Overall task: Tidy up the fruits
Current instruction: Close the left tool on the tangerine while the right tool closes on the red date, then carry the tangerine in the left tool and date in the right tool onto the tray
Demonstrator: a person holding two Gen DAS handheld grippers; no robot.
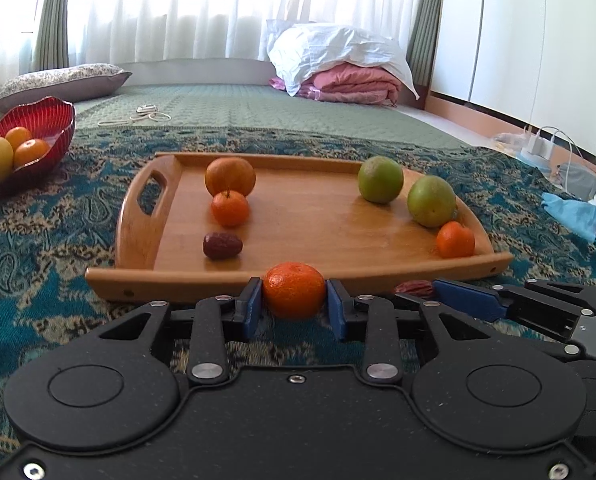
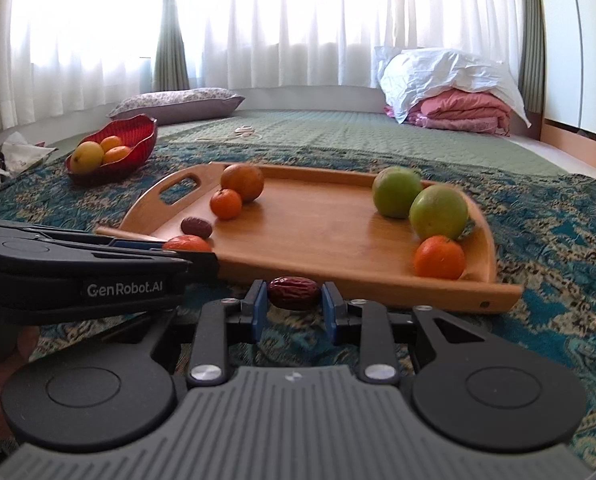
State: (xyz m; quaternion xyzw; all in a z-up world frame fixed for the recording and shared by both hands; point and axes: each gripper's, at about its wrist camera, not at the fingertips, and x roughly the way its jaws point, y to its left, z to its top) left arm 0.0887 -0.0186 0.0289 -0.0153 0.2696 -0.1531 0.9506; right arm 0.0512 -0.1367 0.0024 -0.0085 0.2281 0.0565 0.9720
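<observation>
My left gripper is shut on a small orange mandarin, just before the near rim of the wooden tray. My right gripper is shut on a dark red date, also just before the tray's near rim. On the tray lie a large orange, a mandarin and a date at the left, and two green fruits with a mandarin at the right. The left gripper shows at the left in the right wrist view.
A red bowl with a yellow fruit and two oranges stands at the far left on the patterned blanket. A pillow, folded pink bedding and chargers with cables lie beyond.
</observation>
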